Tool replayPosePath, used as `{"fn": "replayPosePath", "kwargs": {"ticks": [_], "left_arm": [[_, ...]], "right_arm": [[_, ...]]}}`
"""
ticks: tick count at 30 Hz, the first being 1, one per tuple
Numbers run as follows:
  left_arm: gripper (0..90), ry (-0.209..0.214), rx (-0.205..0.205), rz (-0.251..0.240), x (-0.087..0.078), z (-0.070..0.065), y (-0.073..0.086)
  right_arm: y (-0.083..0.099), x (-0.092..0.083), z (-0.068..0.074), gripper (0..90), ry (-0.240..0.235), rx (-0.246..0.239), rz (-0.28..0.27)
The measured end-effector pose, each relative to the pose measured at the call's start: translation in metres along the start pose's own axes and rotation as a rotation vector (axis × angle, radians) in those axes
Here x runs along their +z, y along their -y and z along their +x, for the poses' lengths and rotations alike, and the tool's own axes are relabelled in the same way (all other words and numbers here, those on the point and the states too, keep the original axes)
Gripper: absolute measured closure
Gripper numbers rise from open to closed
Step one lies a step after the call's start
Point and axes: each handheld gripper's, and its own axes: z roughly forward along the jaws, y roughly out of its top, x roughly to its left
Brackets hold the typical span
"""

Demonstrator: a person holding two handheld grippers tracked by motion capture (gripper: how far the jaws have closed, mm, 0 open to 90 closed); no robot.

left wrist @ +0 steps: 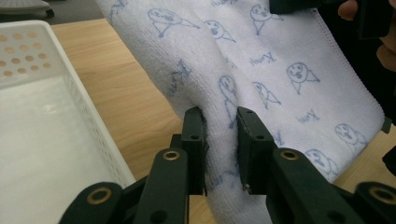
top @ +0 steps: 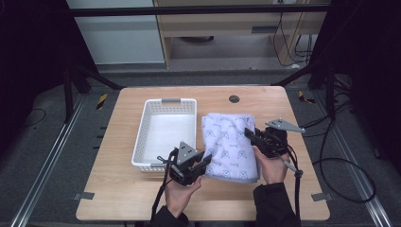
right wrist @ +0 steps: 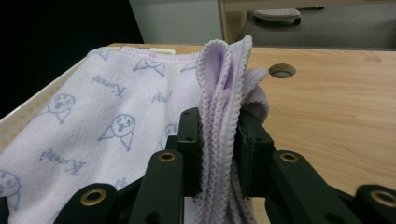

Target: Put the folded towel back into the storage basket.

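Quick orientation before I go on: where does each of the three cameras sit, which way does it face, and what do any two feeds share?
High view: above the near table edge, facing forward and down on the table, basket and towel; forearms, hands, left gripper, right gripper.
Left gripper view: on that gripper, looking along its jaws pinching a towel fold; basket beside.
Right gripper view: on that gripper, facing the table's far side, jaws clamping layered towel edges.
Shared: all three show the towel.
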Motion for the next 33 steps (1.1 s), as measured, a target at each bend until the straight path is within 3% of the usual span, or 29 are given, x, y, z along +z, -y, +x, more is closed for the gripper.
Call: {"fn": "replayPosePath", "kwargs": {"ticks": [16, 33], "left_arm": [[74.0, -0.017, 0.001, -0.027, -0.021, 0.016, -0.014], [74.1, -0.061, 0.003, -0.043, -0.047, 0.045, -0.022]], "right_arm": [[-0.021, 0.003, 0.02, 73.7, -0.008, -0.017, -0.026], [-0.04, 0.021, 0.058, 73.7, -0.029, -0.049, -0.051]]}}
